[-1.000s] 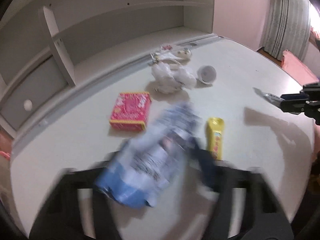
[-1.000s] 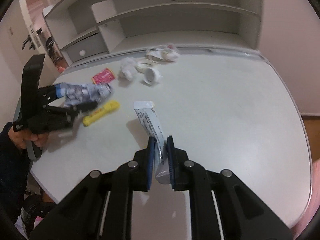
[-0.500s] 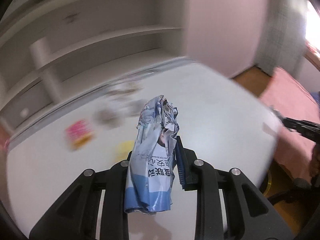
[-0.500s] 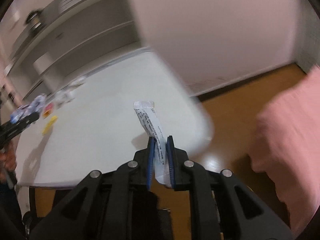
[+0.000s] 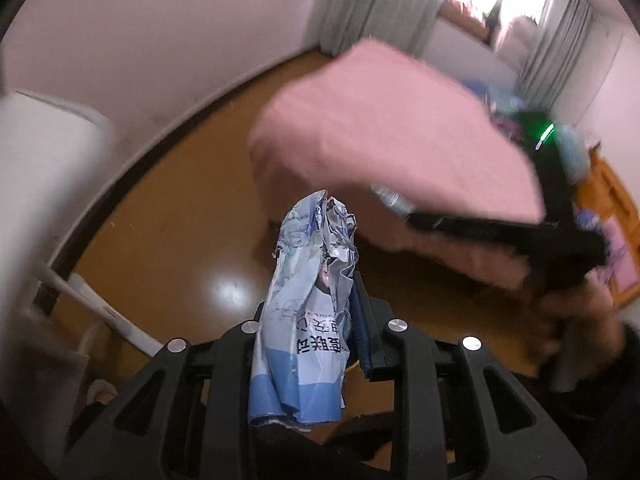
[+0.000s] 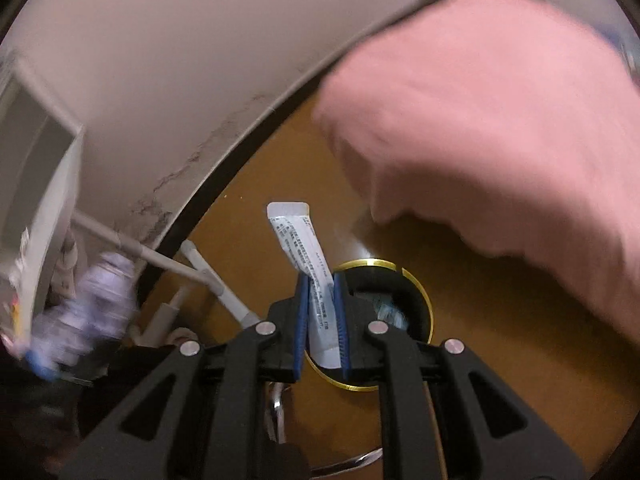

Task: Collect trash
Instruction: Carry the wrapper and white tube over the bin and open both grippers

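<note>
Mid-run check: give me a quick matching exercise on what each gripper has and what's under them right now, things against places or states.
Things:
1. crumpled blue-and-white wrapper
2. flat white tube
3. gold-rimmed bin
4. pink bedding

Places or states:
A. on the wooden floor, just beyond the right gripper's fingers
B. clamped in the left gripper
C. blurred, filling the upper right of both views
D. clamped in the right gripper

Pairs: 1-B, 2-D, 3-A, 4-C

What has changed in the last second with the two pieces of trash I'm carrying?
Both grippers swung away from the white desk toward the wooden floor. The right gripper now hangs over a gold-rimmed bin. Unchanged: the left gripper still pinches the crumpled blue-and-white wrapper, the right one the white tube.
</note>
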Action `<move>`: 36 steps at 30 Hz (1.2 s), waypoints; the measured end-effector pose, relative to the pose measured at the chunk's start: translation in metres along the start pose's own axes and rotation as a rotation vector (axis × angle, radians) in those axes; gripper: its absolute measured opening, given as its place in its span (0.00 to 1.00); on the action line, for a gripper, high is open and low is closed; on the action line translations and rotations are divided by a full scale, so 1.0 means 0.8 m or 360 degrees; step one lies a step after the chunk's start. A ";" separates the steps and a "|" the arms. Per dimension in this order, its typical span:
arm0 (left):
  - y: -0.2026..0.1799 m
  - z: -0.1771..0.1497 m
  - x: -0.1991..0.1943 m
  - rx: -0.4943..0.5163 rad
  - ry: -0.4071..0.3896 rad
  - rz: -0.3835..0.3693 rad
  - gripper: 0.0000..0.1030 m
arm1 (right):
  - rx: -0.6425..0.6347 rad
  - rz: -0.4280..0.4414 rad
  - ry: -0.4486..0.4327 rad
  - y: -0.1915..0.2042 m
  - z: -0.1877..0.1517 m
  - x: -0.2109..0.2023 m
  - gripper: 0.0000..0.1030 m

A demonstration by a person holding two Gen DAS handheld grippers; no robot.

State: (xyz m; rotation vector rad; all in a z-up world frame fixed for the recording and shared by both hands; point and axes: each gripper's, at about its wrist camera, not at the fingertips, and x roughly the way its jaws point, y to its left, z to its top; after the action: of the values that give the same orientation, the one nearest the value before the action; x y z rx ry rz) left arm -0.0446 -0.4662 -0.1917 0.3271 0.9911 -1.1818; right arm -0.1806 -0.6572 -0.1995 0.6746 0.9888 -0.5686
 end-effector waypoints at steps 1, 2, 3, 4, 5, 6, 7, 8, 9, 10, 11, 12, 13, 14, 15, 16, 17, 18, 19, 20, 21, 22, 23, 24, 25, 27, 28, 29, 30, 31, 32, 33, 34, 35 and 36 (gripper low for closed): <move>-0.001 -0.004 0.027 0.0002 0.0036 0.0004 0.24 | 0.0025 -0.0058 0.0013 -0.015 -0.001 0.006 0.13; 0.001 -0.009 0.051 -0.0026 0.0080 -0.0006 0.24 | 0.0057 -0.0091 0.0052 -0.030 -0.003 0.016 0.13; 0.001 -0.012 0.066 -0.0055 0.0115 -0.0021 0.24 | 0.0101 -0.0076 0.0086 -0.041 -0.005 0.025 0.13; 0.005 -0.016 0.087 -0.0091 0.0142 -0.0041 0.24 | 0.0122 -0.0070 0.0109 -0.046 -0.005 0.031 0.13; 0.008 -0.019 0.096 -0.0100 0.0144 -0.0050 0.24 | 0.0127 -0.0086 0.0136 -0.052 -0.008 0.039 0.13; 0.010 -0.021 0.107 -0.0104 0.0153 -0.0054 0.24 | 0.0124 -0.0098 0.0154 -0.055 -0.005 0.045 0.13; 0.014 -0.024 0.122 -0.0128 0.0183 -0.0065 0.24 | 0.0126 -0.0101 0.0181 -0.056 -0.006 0.053 0.13; 0.017 -0.028 0.133 -0.0155 0.0208 -0.0079 0.24 | 0.0123 -0.0099 0.0204 -0.054 -0.007 0.060 0.13; 0.019 -0.032 0.144 -0.0178 0.0232 -0.0088 0.24 | 0.0115 -0.0103 0.0221 -0.053 -0.008 0.065 0.13; 0.019 -0.035 0.151 -0.0186 0.0249 -0.0089 0.24 | 0.0115 -0.0104 0.0231 -0.052 -0.011 0.069 0.13; 0.013 -0.036 0.157 -0.0191 0.0268 -0.0094 0.24 | 0.0117 -0.0099 0.0240 -0.055 -0.011 0.068 0.13; 0.013 -0.037 0.163 -0.0197 0.0280 -0.0107 0.24 | 0.0115 -0.0096 0.0247 -0.053 -0.010 0.070 0.13; 0.012 -0.038 0.170 -0.0201 0.0290 -0.0124 0.24 | 0.0110 -0.0101 0.0251 -0.052 -0.011 0.072 0.13; 0.011 -0.041 0.173 -0.0208 0.0300 -0.0141 0.24 | 0.0108 -0.0101 0.0257 -0.052 -0.013 0.074 0.13; 0.010 -0.041 0.175 -0.0217 0.0307 -0.0154 0.24 | 0.0107 -0.0101 0.0261 -0.056 -0.015 0.071 0.13; 0.011 -0.043 0.178 -0.0235 0.0315 -0.0174 0.24 | 0.0103 -0.0105 0.0267 -0.057 -0.016 0.072 0.13; 0.013 -0.044 0.183 -0.0252 0.0318 -0.0186 0.24 | 0.0100 -0.0107 0.0271 -0.057 -0.017 0.073 0.13; 0.014 -0.044 0.184 -0.0262 0.0316 -0.0190 0.24 | 0.0097 -0.0110 0.0278 -0.057 -0.017 0.075 0.13; 0.017 -0.045 0.186 -0.0277 0.0318 -0.0193 0.24 | 0.0096 -0.0110 0.0282 -0.057 -0.017 0.075 0.13; 0.018 -0.045 0.188 -0.0285 0.0323 -0.0199 0.24 | 0.0096 -0.0111 0.0285 -0.056 -0.017 0.076 0.13; 0.019 -0.044 0.189 -0.0291 0.0327 -0.0208 0.24 | 0.0094 -0.0114 0.0287 -0.056 -0.017 0.076 0.13; 0.021 -0.044 0.189 -0.0298 0.0332 -0.0215 0.24 | 0.0094 -0.0116 0.0289 -0.055 -0.015 0.078 0.13; 0.021 -0.046 0.192 -0.0303 0.0333 -0.0220 0.24 | 0.0092 -0.0117 0.0291 -0.055 -0.016 0.078 0.13; 0.022 -0.046 0.193 -0.0309 0.0331 -0.0224 0.25 | 0.0087 -0.0120 0.0294 -0.054 -0.016 0.079 0.13; 0.022 -0.046 0.192 -0.0318 0.0329 -0.0229 0.28 | 0.0079 -0.0121 0.0293 -0.052 -0.016 0.080 0.13; 0.021 -0.046 0.190 -0.0332 0.0324 -0.0230 0.54 | 0.0077 -0.0119 0.0311 -0.051 -0.018 0.083 0.22; 0.022 -0.046 0.190 -0.0339 0.0312 -0.0232 0.58 | 0.0075 -0.0113 0.0313 -0.050 -0.018 0.083 0.28; 0.022 -0.047 0.188 -0.0338 0.0301 -0.0236 0.59 | 0.0073 -0.0109 0.0312 -0.050 -0.017 0.084 0.46; 0.022 -0.047 0.188 -0.0337 0.0299 -0.0240 0.59 | 0.0068 -0.0112 0.0293 -0.049 -0.016 0.082 0.57; 0.022 -0.048 0.187 -0.0336 0.0297 -0.0242 0.59 | 0.0065 -0.0115 0.0277 -0.049 -0.016 0.079 0.58; 0.023 -0.049 0.187 -0.0335 0.0296 -0.0239 0.59 | 0.0063 -0.0117 0.0268 -0.048 -0.015 0.077 0.58; 0.023 -0.049 0.187 -0.0335 0.0295 -0.0238 0.59 | 0.0063 -0.0115 0.0258 -0.047 -0.015 0.076 0.58; 0.023 -0.049 0.185 -0.0336 0.0291 -0.0236 0.59 | 0.0062 -0.0114 0.0259 -0.047 -0.016 0.076 0.58; 0.023 -0.050 0.183 -0.0335 0.0284 -0.0230 0.59 | 0.0057 -0.0118 0.0263 -0.046 -0.016 0.077 0.58; 0.023 -0.050 0.180 -0.0333 0.0278 -0.0223 0.59 | 0.0053 -0.0125 0.0263 -0.046 -0.016 0.077 0.58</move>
State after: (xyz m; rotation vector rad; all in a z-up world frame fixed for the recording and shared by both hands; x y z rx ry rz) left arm -0.0421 -0.5209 -0.3318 0.1987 1.2965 -1.1772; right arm -0.1868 -0.6797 -0.2681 0.7233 1.1664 -0.6059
